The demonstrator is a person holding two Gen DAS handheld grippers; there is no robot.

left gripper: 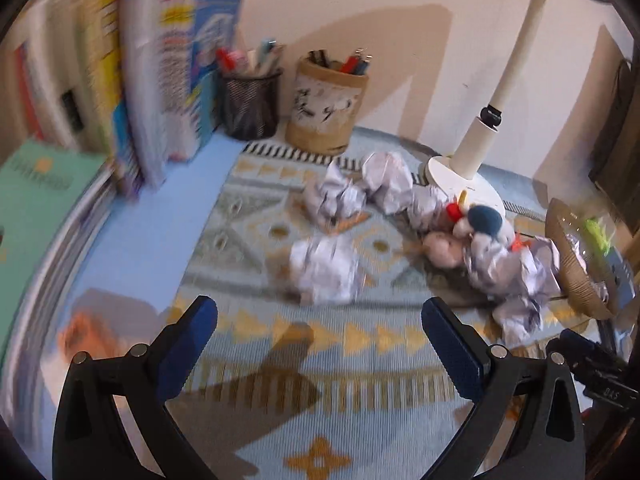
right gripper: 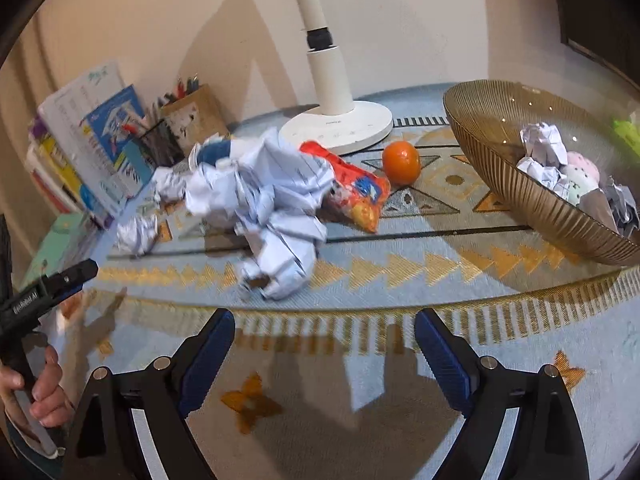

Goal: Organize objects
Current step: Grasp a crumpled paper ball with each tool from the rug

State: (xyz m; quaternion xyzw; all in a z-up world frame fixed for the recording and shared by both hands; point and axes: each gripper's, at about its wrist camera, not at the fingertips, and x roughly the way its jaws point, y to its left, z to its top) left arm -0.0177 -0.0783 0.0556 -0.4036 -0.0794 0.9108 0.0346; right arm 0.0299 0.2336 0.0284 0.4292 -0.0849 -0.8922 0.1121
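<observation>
Crumpled paper balls (right gripper: 264, 216) lie heaped mid-desk on the patterned mat (right gripper: 400, 272), against a snack packet (right gripper: 352, 188) and near an orange (right gripper: 401, 162); the lamp base (right gripper: 340, 124) stands behind. More paper sits in the ribbed bowl (right gripper: 500, 184) at right. The right gripper (right gripper: 324, 344) and the left gripper (left gripper: 320, 332) both hover wide apart and empty, short of the paper.

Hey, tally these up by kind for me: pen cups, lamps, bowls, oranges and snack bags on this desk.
Pen cups: 2
Lamps: 1
Bowls: 1
Oranges: 1
Snack bags: 1
Total: 6
</observation>
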